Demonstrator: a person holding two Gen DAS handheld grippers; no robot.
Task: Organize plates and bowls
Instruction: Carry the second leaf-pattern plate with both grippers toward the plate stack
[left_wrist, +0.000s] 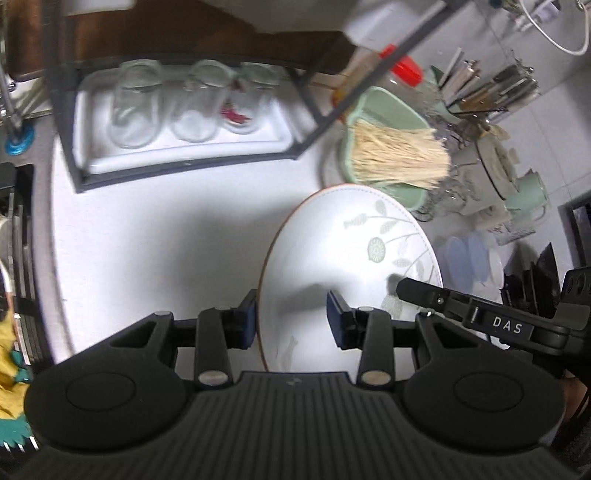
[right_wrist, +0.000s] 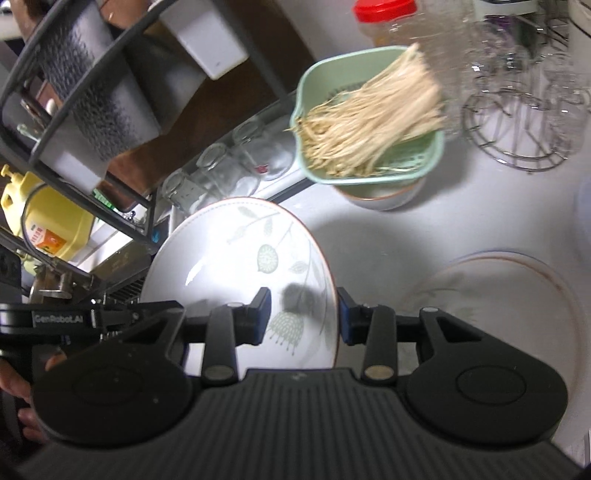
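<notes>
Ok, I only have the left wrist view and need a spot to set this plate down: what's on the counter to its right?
Observer: A second plate lies flat on the white counter, right of the right gripper.
Operator: How does that gripper sit on the floral plate?
Observer: Its fingers straddle the rim, jaws apart.
Operator: Anything beneath the green colander?
Observer: It rests on a white bowl.
</notes>
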